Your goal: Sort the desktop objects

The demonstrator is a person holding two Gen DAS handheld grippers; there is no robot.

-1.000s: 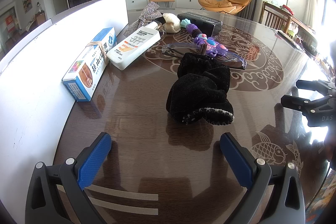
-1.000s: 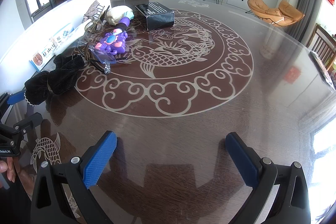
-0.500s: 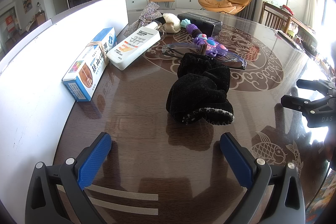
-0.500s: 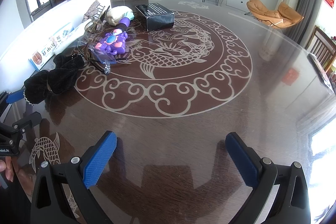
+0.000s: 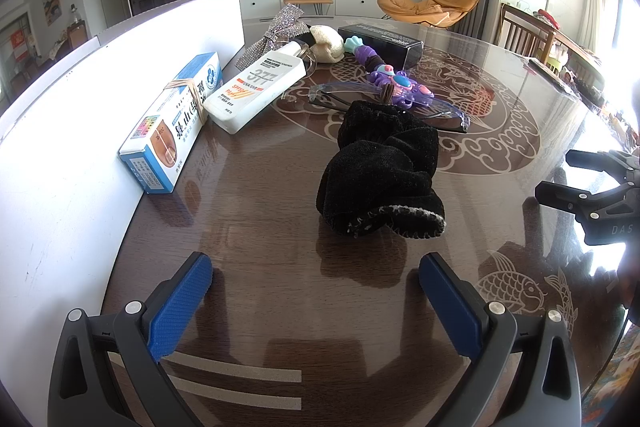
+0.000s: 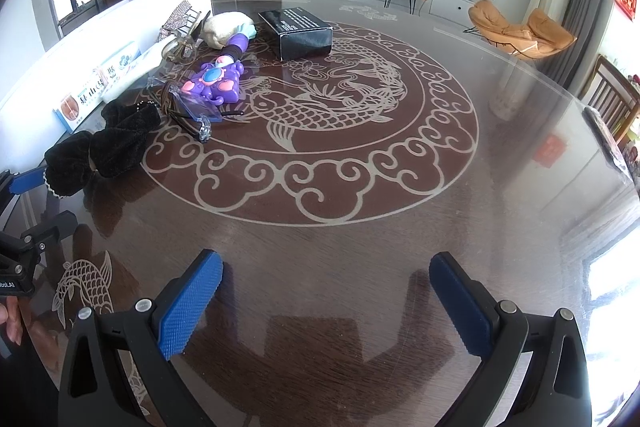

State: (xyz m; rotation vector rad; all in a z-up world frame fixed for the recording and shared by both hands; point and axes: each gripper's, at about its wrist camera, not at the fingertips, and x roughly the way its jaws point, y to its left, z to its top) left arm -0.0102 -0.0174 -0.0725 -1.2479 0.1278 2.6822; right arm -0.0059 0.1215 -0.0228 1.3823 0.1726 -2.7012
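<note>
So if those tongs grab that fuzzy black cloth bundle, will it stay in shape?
Probably not: the fuzzy black cloth bundle lies crumpled in soft folds, so it would likely sag. It looks light, and its plush surface should grip rather than slip.

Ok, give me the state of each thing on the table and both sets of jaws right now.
Left gripper: jaws open, empty.
Right gripper: jaws open, empty, over bare table.
Black velvet scrunchie: bunched, loose on the table, ahead of the left gripper.
White lotion bottle: lying flat, capped.
Blue-and-white carton: lying closed, rubber band around it.
Black rectangular box: closed, lying flat.
Clear-framed glasses: on the table, under the purple toy.
</note>
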